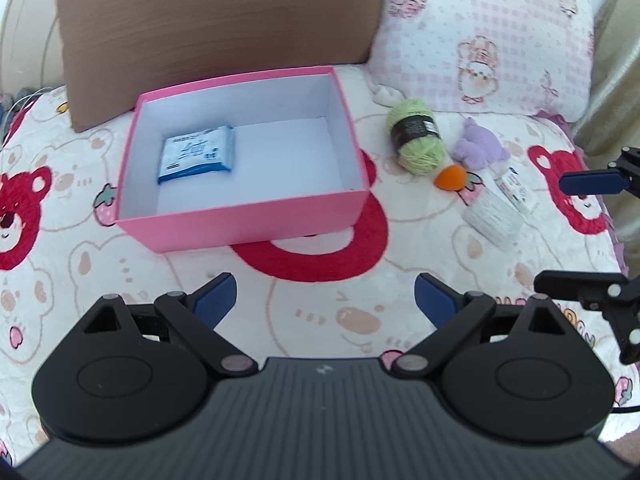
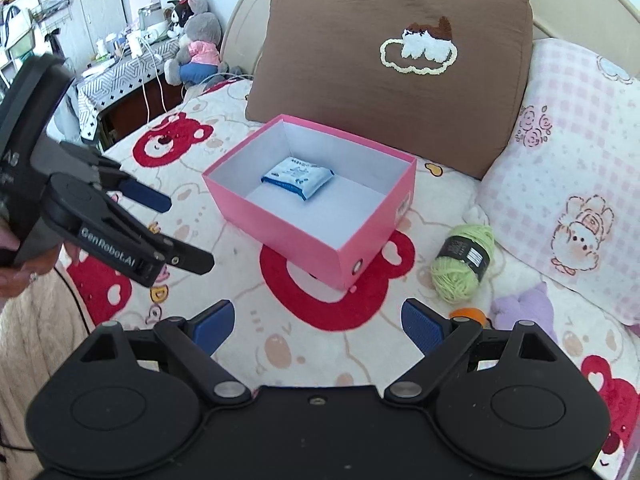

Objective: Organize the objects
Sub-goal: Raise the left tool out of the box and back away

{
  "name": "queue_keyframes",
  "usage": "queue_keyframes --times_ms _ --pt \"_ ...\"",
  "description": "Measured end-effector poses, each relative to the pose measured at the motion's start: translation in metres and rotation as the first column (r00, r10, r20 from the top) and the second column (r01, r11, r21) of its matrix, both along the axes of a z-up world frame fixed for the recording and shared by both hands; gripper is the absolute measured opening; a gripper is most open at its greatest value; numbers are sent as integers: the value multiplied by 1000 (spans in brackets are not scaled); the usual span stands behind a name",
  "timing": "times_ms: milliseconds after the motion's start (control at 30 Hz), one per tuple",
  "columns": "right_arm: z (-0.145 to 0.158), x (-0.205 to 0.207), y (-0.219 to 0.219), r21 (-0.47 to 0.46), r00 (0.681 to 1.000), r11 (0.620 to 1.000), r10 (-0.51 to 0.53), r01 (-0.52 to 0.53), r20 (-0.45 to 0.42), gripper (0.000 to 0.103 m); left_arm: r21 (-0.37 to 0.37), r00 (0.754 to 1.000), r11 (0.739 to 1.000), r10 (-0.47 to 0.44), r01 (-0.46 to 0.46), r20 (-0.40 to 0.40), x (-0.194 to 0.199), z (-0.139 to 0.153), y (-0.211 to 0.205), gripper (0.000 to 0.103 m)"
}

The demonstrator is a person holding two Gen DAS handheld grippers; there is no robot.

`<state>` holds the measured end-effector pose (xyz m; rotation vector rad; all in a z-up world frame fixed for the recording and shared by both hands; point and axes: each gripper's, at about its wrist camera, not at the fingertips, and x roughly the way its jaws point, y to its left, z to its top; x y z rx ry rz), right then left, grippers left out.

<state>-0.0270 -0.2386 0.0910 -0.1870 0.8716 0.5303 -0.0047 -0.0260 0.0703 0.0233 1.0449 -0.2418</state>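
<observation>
A pink box [image 1: 256,220] with a white inside stands open on the bed, in front of a brown pillow. A blue-and-white flat packet [image 1: 197,154] lies on its floor, toward the left rear corner in the left wrist view. To the right of the box, on the bedspread, lie a ball of light green yarn [image 1: 416,136] with a black label band, a purple plush toy [image 1: 478,148], a small orange ball [image 1: 451,178] just beside both, and a white packet [image 1: 498,208] (its print too blurred to read).
</observation>
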Motion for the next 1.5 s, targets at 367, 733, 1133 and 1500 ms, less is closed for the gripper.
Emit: queue_keyframes --times_ms 367,733,1133,1500 --pt "-6 -19 -41 -21 1000 1000 -22 22 14 93 25 992 992 -125 124 23 2 0 -55 97" --pt "-21 -34 -81 -22 996 996 -92 91 -22 93 -26 981 981 -195 194 -16 12 -21 -103 95" --pt "-46 -32 -104 38 980 982 -184 187 -73 93 -161 975 968 -206 191 -87 42 -49 -125 93" --pt "-84 -22 -120 59 951 950 -302 305 -66 93 -112 981 975 -196 194 -5 60 -84 -144 88"
